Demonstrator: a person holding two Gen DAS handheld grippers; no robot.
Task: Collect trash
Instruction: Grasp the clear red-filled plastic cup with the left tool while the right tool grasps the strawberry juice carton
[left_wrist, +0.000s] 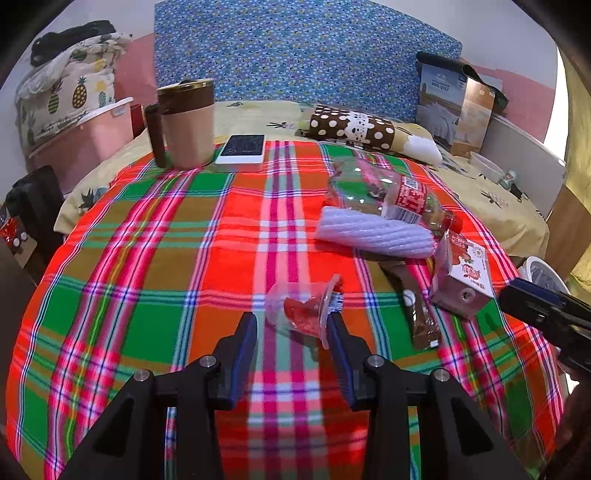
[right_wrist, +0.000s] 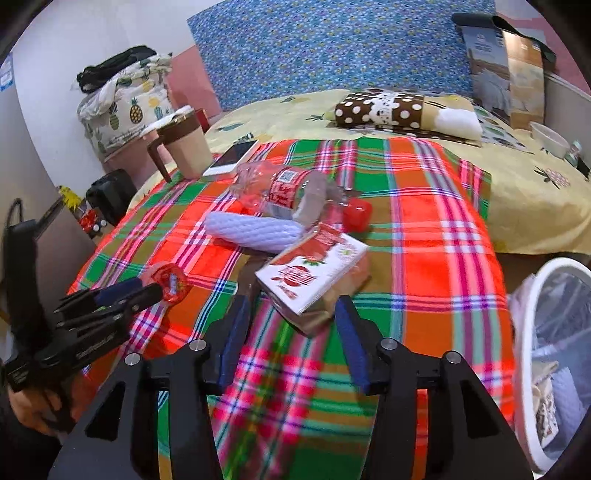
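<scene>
Over a plaid cloth (left_wrist: 147, 229), the left gripper (left_wrist: 291, 325) spreads wide around a clear jelly cup (left_wrist: 301, 310); the right gripper (right_wrist: 293, 308), also open, flanks a strawberry carton (right_wrist: 314, 275) near a white bin (right_wrist: 524, 332).

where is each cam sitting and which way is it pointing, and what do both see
Left wrist: sits on the left gripper, looking forward along its open fingers at a clear jelly cup on the plaid cloth; the right gripper shows at the right edge.
Right wrist: sits on the right gripper, facing the juice carton, white bin at right; the left gripper and a hand show at left.
Shared: carton, crushed bottle, mug.
</scene>
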